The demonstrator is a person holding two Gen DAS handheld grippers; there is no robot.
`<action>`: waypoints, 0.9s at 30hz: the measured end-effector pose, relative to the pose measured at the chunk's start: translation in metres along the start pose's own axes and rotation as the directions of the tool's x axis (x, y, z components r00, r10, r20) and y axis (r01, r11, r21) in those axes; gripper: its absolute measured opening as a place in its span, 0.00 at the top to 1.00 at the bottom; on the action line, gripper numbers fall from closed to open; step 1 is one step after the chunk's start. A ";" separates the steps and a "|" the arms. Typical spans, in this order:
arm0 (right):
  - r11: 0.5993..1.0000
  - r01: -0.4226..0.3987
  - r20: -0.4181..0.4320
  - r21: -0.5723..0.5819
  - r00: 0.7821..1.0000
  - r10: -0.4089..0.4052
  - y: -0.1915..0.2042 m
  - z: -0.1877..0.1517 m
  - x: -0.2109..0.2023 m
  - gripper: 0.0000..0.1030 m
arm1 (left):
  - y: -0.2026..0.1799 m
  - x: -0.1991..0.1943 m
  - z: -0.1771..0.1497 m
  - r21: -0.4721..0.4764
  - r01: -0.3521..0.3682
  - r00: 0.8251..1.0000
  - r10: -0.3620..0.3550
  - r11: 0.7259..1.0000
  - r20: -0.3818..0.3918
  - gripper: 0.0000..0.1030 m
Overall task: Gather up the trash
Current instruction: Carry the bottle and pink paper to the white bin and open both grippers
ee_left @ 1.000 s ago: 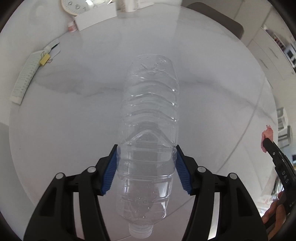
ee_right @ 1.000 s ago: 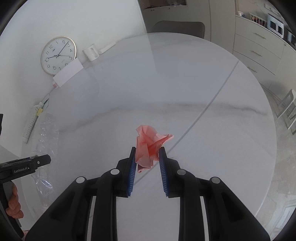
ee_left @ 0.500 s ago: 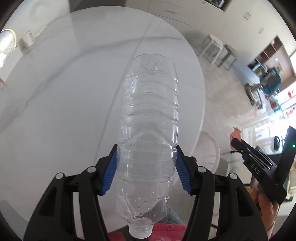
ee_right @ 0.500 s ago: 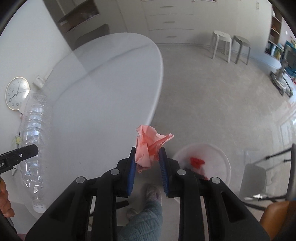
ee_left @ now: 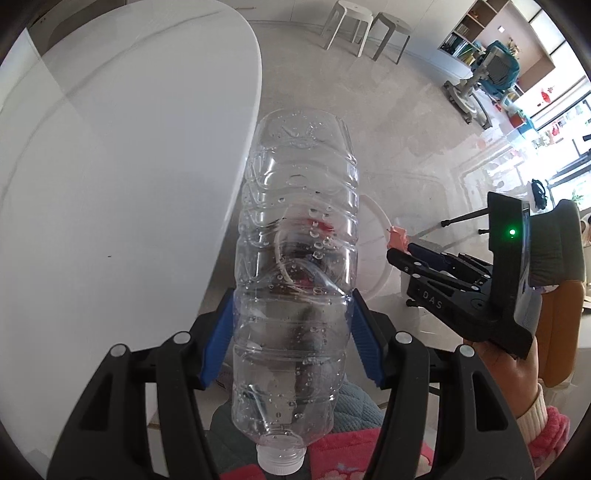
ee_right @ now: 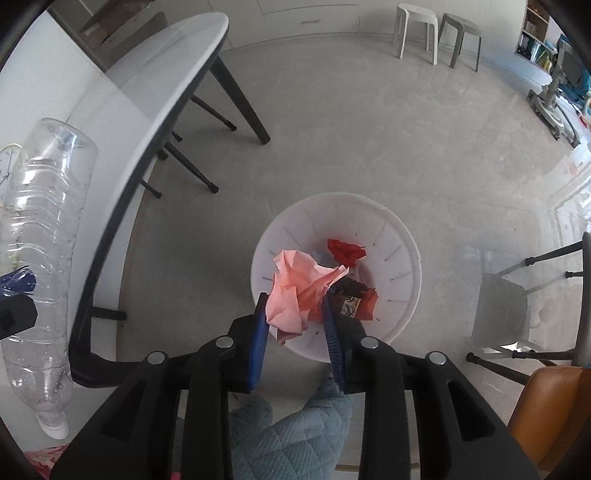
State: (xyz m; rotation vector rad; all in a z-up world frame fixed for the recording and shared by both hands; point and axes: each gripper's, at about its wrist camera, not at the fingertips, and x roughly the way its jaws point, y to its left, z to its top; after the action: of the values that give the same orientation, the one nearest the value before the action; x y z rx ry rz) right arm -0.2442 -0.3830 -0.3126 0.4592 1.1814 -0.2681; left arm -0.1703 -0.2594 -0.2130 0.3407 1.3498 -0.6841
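Note:
My left gripper (ee_left: 293, 332) is shut on a clear empty plastic bottle (ee_left: 295, 280), cap toward the camera, held in the air beside the table edge. The bottle also shows at the left of the right wrist view (ee_right: 44, 240). My right gripper (ee_right: 295, 314) holds a crumpled pink paper (ee_right: 295, 288) between its blue pads, directly above the near rim of a white round trash bin (ee_right: 402, 251) on the floor. The bin holds red scraps (ee_right: 345, 251) and a dark wrapper (ee_right: 354, 299). The right gripper also shows in the left wrist view (ee_left: 400, 251).
The white round table (ee_right: 155, 74) with black legs (ee_right: 240, 99) stands at the left. Two stools (ee_right: 436, 33) are far back. A brown chair (ee_right: 546, 406) and thin metal legs (ee_right: 517, 358) stand at the right. My slippered foot (ee_right: 295, 435) is below the gripper.
Both grippers have swung away from the table toward the floor. The right gripper has come over the trash bin with the pink paper; the left follows with the bottle.

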 end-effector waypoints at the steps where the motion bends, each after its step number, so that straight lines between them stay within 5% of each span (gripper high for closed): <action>1: 1.000 -0.012 -0.025 -0.011 1.000 0.012 -0.006 0.004 0.007 0.62 | -0.006 0.008 0.006 -0.017 0.000 1.000 0.000 1.000 -0.009 0.44; 4: 0.997 -0.046 -0.085 -0.058 0.996 0.041 -0.027 0.014 0.026 0.38 | -0.016 0.025 0.013 -0.041 -0.011 0.999 0.010 0.999 -0.038 0.44; 7: 0.992 -0.076 -0.101 -0.100 0.993 0.065 -0.040 0.024 0.029 0.29 | -0.027 0.047 0.017 -0.043 -0.040 0.997 0.037 0.998 -0.069 0.44; 18: 0.992 -0.049 -0.048 -0.117 0.998 0.044 -0.093 0.042 -0.015 0.21 | -0.060 0.117 0.038 -0.052 -0.019 0.977 0.008 0.998 -0.213 0.44; 25: 0.998 -0.036 -0.034 -0.061 0.999 0.034 -0.130 0.036 -0.029 0.21 | -0.071 0.184 0.052 -0.018 -0.038 0.943 0.030 0.999 -0.330 0.43; 27: 0.998 -0.034 -0.038 -0.046 0.999 0.032 -0.137 0.032 -0.031 0.21 | -0.076 0.198 0.058 -0.015 -0.066 0.930 0.056 0.998 -0.363 0.35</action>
State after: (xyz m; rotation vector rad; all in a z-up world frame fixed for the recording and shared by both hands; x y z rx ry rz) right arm -0.2882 -0.5194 -0.3019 0.4443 1.2125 -0.2040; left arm -0.1599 -0.4016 -0.3799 0.5038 1.6908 -0.5667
